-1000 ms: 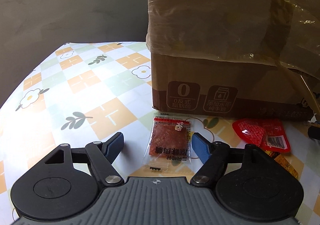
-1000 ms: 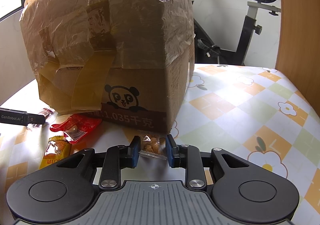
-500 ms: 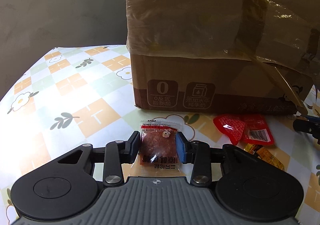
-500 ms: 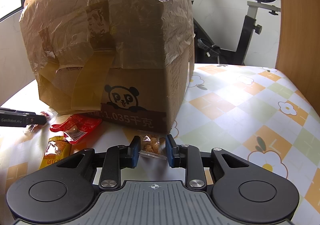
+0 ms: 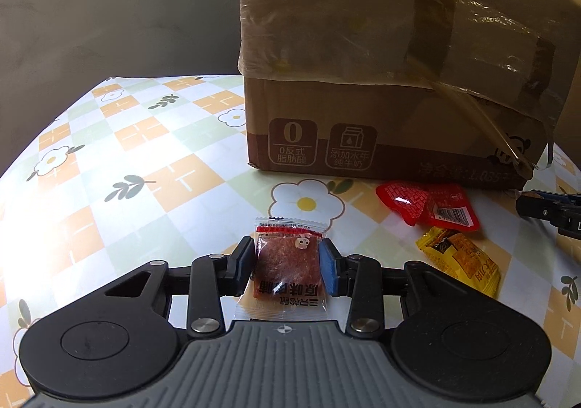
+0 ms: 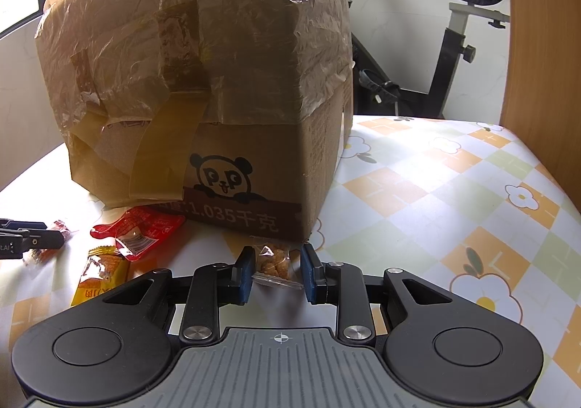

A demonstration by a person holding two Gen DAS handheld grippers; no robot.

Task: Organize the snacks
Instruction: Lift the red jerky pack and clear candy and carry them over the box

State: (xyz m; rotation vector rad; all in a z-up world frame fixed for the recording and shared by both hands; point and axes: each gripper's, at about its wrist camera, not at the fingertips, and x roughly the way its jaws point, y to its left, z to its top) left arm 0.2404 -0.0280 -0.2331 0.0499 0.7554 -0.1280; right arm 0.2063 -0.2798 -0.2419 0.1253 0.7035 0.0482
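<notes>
My left gripper [image 5: 287, 264] is shut on a clear packet of red dried meat [image 5: 287, 262] and holds it just above the flowered tablecloth [image 5: 145, 172]. My right gripper [image 6: 276, 268] is shut on a small clear packet of golden nuggets [image 6: 274, 261], near the corner of the taped cardboard box [image 6: 203, 81]. The box also fills the back of the left wrist view [image 5: 381, 81]. A red packet [image 5: 428, 208] and a yellow packet [image 5: 461, 262] lie loose on the cloth; both also show in the right wrist view, red [image 6: 141, 230] and yellow [image 6: 101, 273].
The right gripper's tip [image 5: 552, 211] shows at the right edge of the left wrist view; the left gripper's tip [image 6: 29, 242] shows at the left edge of the right wrist view. An exercise bike [image 6: 457, 44] stands behind the table. A wooden panel [image 6: 544, 63] rises at right.
My left gripper closed on the dried meat packet, lifted it off the cloth and drew back from the box. My right gripper stayed shut on its packet and hardly moved.
</notes>
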